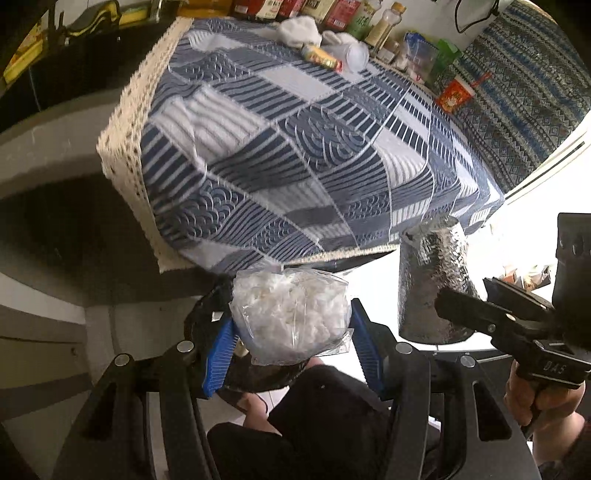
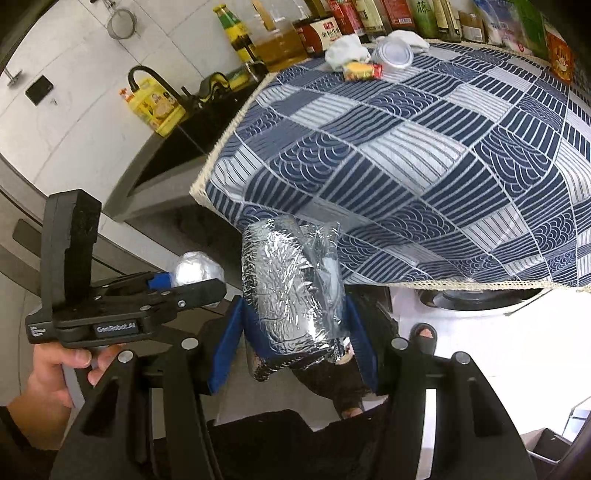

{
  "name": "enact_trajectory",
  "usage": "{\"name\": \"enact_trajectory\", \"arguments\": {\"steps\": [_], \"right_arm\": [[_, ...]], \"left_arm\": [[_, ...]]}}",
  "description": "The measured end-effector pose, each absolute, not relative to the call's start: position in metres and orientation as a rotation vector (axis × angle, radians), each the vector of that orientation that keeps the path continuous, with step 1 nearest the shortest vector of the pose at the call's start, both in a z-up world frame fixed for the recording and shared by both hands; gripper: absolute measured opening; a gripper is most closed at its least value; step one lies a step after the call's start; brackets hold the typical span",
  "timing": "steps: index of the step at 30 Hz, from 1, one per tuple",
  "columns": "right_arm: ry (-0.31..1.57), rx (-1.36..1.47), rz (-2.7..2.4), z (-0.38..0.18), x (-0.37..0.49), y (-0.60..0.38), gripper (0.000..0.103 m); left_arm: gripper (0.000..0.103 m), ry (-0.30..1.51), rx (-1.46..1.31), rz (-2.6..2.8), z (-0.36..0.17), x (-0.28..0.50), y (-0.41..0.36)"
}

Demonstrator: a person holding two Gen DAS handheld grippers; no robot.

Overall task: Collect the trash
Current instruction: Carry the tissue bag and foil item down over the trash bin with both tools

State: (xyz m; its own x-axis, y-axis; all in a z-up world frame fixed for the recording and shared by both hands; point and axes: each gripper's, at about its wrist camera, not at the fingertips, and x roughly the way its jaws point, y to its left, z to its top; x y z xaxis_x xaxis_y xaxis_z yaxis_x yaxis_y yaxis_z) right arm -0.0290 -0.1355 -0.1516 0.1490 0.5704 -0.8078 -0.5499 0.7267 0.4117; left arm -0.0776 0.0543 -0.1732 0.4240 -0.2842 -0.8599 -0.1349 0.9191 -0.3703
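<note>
Left tongs [image 1: 291, 343] gripping plastic bag [image 1: 291, 317], right tongs [image 2: 295, 339] gripping foil bundle [image 2: 291, 291]

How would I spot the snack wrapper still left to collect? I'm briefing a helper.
Find the blue patterned tablecloth; at its far edge, before the bottles, sits a small pile. The snack wrapper lies between crumpled white tissue and a clear plastic cup, the only yellow-and-red item.

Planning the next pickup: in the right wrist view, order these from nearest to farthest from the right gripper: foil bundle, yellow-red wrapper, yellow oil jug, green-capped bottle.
1. Foil bundle: clamped in the right gripper.
2. Yellow oil jug: upper left, on the dark counter.
3. Yellow-red wrapper: far end of the blue cloth.
4. Green-capped bottle: back row, top.

Jug and wrapper are close to call.
</note>
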Motion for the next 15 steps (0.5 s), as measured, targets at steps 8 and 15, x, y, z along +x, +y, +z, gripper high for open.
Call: {"name": "enact_trajectory", "arguments": {"steps": [8,15], "right_arm": [[1.251,0.015,0.769,-0.184,-0.029,-0.135,0.055],[1.348,0.045,0.746,-0.224,-0.023,-0.132,0.055]], "left_arm": [[0.056,1.205,-0.470,-0.088,-0.206,-0.086,0.059],[0.056,1.270,-0.504,-0.094,-0.238,-0.091,0.059]]}}
